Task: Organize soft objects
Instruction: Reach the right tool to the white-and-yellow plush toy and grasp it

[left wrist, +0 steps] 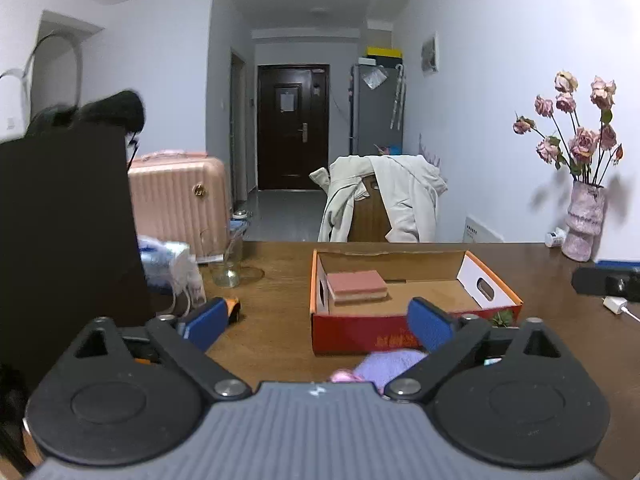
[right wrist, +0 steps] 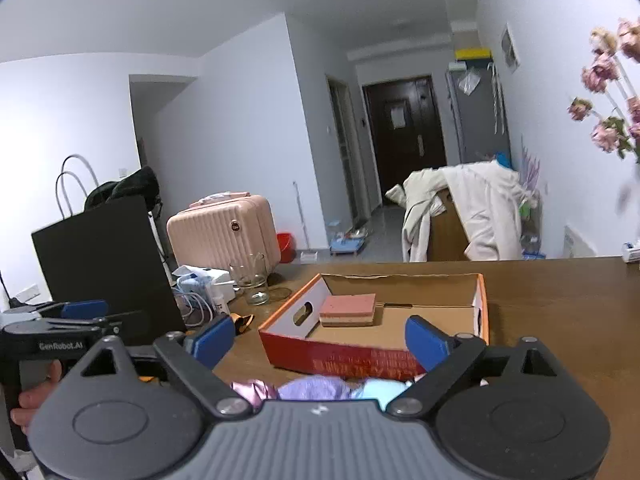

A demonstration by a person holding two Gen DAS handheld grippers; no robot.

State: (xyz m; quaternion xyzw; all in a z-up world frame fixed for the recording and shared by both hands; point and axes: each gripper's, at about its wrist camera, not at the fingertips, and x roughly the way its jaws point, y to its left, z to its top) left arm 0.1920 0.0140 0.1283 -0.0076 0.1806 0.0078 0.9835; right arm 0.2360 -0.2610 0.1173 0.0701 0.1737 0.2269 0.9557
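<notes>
Both grippers – the left gripper (left wrist: 316,322) and the right gripper (right wrist: 320,338) – stand wide apart and hold nothing. The pink sponge (right wrist: 348,310) lies inside the cardboard box (right wrist: 340,354), at its left end. Soft cloths (right wrist: 316,387) lie just before the box, on the table (right wrist: 560,320).

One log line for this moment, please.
left gripper open | right gripper open | sponge in box | cloths outside
</notes>
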